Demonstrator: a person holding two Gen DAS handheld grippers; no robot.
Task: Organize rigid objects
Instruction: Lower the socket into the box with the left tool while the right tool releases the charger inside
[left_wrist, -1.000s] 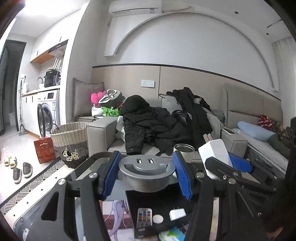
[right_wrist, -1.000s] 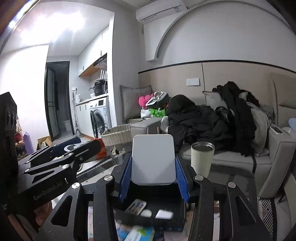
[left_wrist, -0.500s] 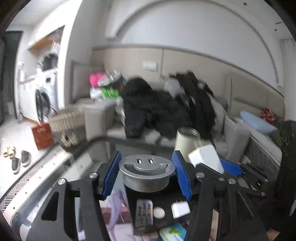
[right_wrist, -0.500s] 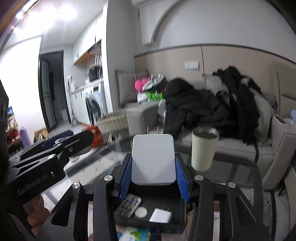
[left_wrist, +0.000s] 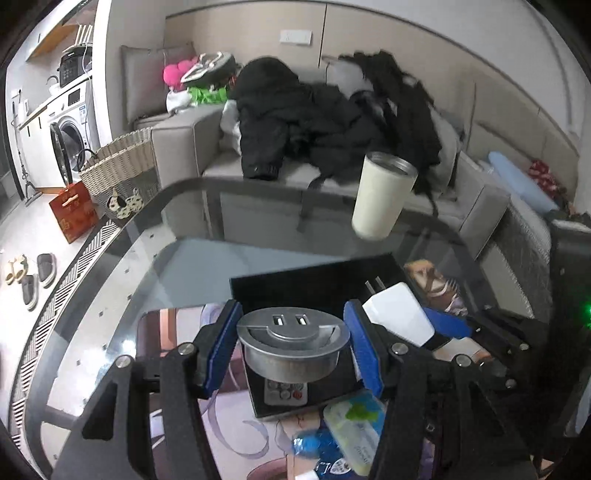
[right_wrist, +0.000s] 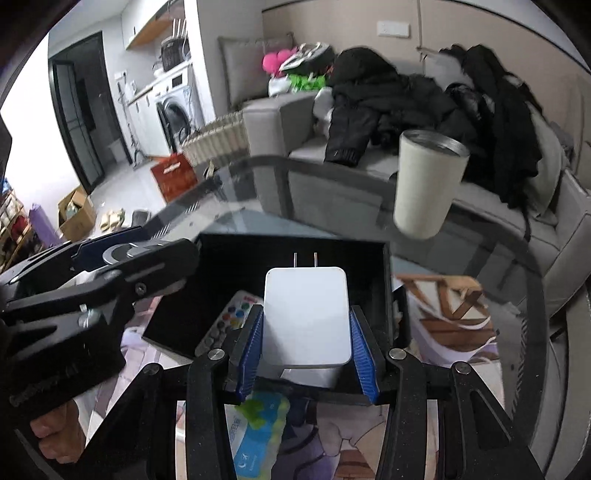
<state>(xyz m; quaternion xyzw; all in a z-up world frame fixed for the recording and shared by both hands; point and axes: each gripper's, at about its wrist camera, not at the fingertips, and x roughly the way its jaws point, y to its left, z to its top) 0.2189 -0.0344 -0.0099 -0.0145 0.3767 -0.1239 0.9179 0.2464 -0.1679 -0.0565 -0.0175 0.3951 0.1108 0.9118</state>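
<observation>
My left gripper (left_wrist: 293, 349) is shut on a round silver USB socket (left_wrist: 291, 345) and holds it over the near part of a black box (left_wrist: 314, 284). My right gripper (right_wrist: 306, 354) is shut on a white plug adapter (right_wrist: 306, 315) with its prongs pointing forward, above the same black box (right_wrist: 295, 251). A remote control (right_wrist: 231, 321) lies in the box, and a second white adapter (right_wrist: 310, 376) shows under the held one. The right gripper with its adapter (left_wrist: 399, 317) shows at the right of the left wrist view.
The box stands on a glass table (left_wrist: 155, 258). A cream tumbler (left_wrist: 382, 195) stands at the table's far edge. A tissue pack (left_wrist: 351, 424) lies in front of the box. A sofa piled with black jackets (left_wrist: 306, 122) is behind the table.
Both grippers have tilted down and moved in over the black box, still holding the socket and the adapter. The table top now fills the view.
</observation>
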